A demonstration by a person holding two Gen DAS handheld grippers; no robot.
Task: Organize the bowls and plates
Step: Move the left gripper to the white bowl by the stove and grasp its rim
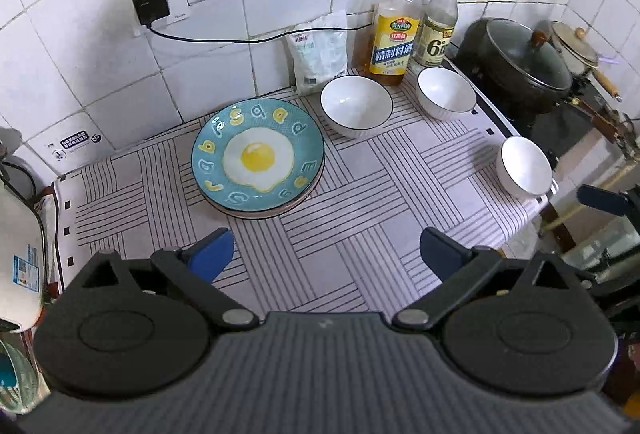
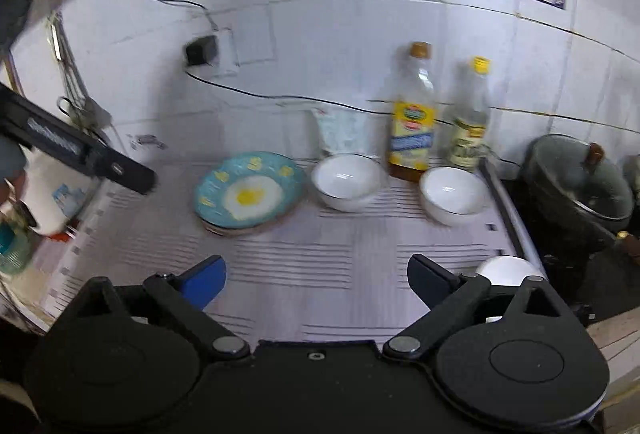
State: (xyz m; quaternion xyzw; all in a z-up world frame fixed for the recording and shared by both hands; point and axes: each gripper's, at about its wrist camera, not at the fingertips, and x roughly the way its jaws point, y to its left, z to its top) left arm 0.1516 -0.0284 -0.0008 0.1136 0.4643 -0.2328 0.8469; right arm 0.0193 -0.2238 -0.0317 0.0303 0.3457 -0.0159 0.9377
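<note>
A stack of plates, topped by a blue plate (image 1: 258, 158) with a fried-egg picture, sits on the striped mat (image 1: 360, 234). Three white bowls stand apart from each other: one (image 1: 356, 106) just right of the plates, one (image 1: 446, 92) by the bottles, one (image 1: 524, 166) at the mat's right edge. My left gripper (image 1: 326, 246) hovers open in front of the plates with nothing between its fingers. In the blurred right wrist view my right gripper (image 2: 316, 270) is open and empty too, nearer than the plates (image 2: 250, 192) and bowls (image 2: 346, 180) (image 2: 454, 194); its right finger partly hides the third bowl (image 2: 506, 270).
Two bottles (image 1: 394, 30) (image 1: 438, 22) and a white bag (image 1: 320, 52) stand against the tiled wall. A lidded dark pot (image 1: 520, 62) sits on the stove to the right. A plug with a cable (image 1: 150, 0) hangs on the wall. A white appliance (image 1: 18, 254) is at the left.
</note>
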